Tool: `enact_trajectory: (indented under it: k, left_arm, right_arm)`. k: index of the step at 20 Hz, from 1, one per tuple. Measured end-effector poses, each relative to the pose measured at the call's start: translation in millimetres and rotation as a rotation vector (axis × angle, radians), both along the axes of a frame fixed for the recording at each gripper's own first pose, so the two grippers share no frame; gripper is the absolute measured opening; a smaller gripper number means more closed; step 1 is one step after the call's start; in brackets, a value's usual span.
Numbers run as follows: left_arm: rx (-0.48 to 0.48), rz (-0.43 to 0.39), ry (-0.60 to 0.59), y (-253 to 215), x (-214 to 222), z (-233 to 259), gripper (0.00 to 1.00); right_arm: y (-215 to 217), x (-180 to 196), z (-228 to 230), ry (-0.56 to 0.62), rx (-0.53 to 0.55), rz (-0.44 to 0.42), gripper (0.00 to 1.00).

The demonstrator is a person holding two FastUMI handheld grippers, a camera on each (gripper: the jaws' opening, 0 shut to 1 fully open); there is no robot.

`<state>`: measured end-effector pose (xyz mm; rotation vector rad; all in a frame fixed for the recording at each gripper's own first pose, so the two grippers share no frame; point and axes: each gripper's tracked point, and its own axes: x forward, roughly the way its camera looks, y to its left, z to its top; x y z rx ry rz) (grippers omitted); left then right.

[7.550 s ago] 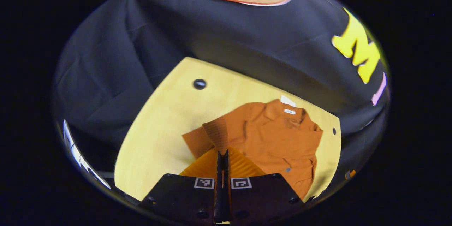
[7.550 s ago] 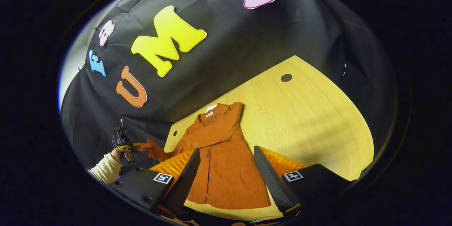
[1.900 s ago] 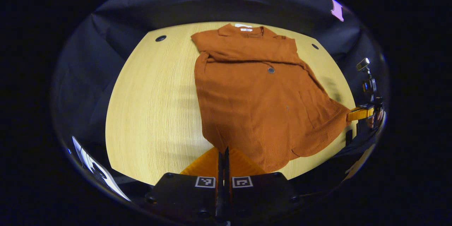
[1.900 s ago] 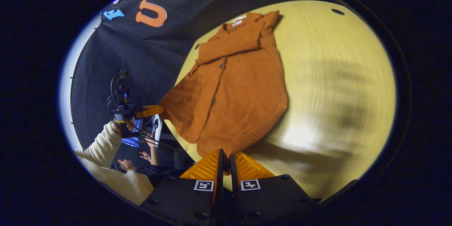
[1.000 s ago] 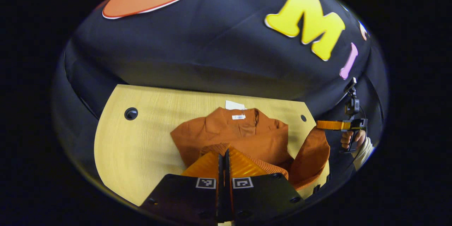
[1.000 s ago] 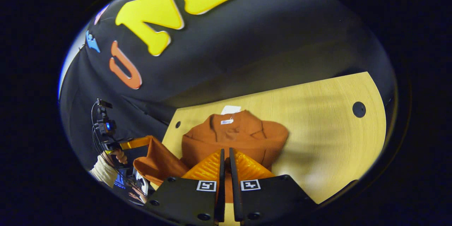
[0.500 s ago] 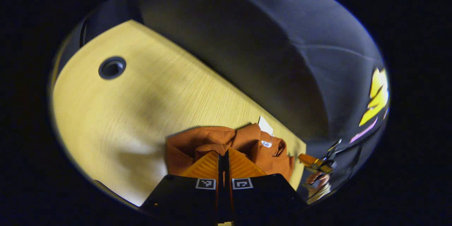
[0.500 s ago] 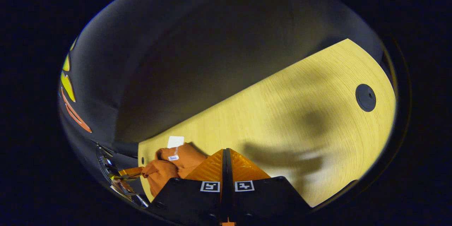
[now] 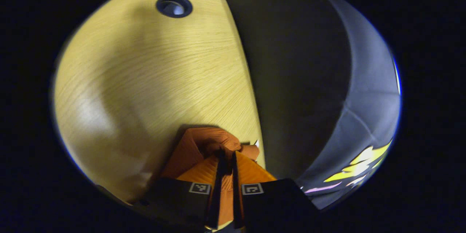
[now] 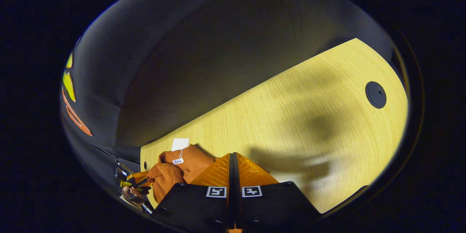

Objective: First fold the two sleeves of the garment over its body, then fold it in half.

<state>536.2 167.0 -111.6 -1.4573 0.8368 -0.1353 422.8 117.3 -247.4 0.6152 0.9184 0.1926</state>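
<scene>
The rust-orange garment (image 9: 207, 142) lies bunched on the wooden table (image 9: 145, 80), right in front of my left gripper (image 9: 225, 153). That gripper's fingers stand slightly parted, with a strip of the orange cloth showing in the gap between them. In the right gripper view the garment (image 10: 185, 165) lies doubled over near the table's far edge, its white tag (image 10: 180, 143) sticking out beyond the collar. My right gripper (image 10: 233, 154) is shut tight at the garment's edge, and its fingers hide the cloth there. The left gripper (image 10: 134, 182), held by a hand, sits at the garment's other side.
A round cable hole (image 9: 174, 6) is set in the table ahead of the left gripper, and another hole (image 10: 375, 94) lies far right in the right gripper view. The table's far edge (image 9: 242, 62) runs close to the garment, with the black booth wall behind it.
Both grippers carried the garment's lower hem up and over to the collar, doubling it. In the last half second the left gripper's fingers have parted a little; the right stays shut.
</scene>
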Motion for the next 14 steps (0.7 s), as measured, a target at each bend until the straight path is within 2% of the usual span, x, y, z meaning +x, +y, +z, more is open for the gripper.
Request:
enact_trajectory:
  k: [1,2,3,4,5,6,7,8,9,10,11,12,13,14]
  left_arm:
    - [-0.052,0.047,-0.021,-3.6,9.0,4.9,0.23]
    - [-0.09,0.077,-0.039,-4.3,12.1,13.1,0.38]
    - [-0.092,0.092,-0.051,-4.9,12.7,18.8,0.42]
    - [-0.077,0.096,-0.067,-0.9,15.0,22.8,0.71]
    - [-0.066,0.087,-0.091,1.9,12.8,27.7,0.63]
    - [-0.051,0.075,-0.114,1.1,7.9,32.8,0.7]
    - [-0.024,0.063,-0.138,3.2,0.6,42.5,0.61]
    - [0.008,0.05,-0.176,3.9,-8.7,57.8,0.86]
    - [0.053,0.03,-0.218,5.8,-20.6,71.3,0.88]
    - [0.107,0.006,-0.265,6.4,-32.9,87.8,1.0]
    - [0.168,-0.02,-0.314,5.0,-48.7,105.6,1.0]
    - [0.243,-0.043,-0.362,3.0,-66.5,124.0,0.89]
    - [0.328,-0.063,-0.409,2.4,-85.1,140.1,0.89]
    - [0.421,-0.074,-0.453,3.4,-105.2,151.6,0.94]
  right_arm:
    - [-3.4,0.1,7.7,0.001,-0.001,0.007,0.0]
    - [1.1,-1.1,-2.1,0.005,-0.012,0.01,0.02]
    - [5.4,-0.7,0.2,-0.006,0.001,0.019,0.02]
    - [12.4,-3.0,2.1,-0.011,0.014,0.034,0.21]
    - [14.6,-11.2,9.8,-0.012,0.02,0.049,0.39]
    - [17.2,-14.1,11.0,-0.021,0.009,0.062,0.58]
    - [14.7,-17.6,19.9,-0.037,0.002,0.079,0.77]
    - [12.0,-26.0,32.8,-0.055,0.003,0.089,0.95]
    - [11.4,-31.6,45.3,-0.073,0.013,0.099,0.95]
    - [15.3,-40.7,61.9,-0.093,0.028,0.109,0.95]
    - [20.7,-52.1,79.2,-0.121,0.034,0.123,0.96]
    - [21.8,-63.8,95.0,-0.156,0.028,0.144,0.97]
    - [20.0,-77.5,109.7,-0.196,0.004,0.171,0.97]
    - [16.4,-92.4,125.6,-0.239,-0.034,0.197,0.97]
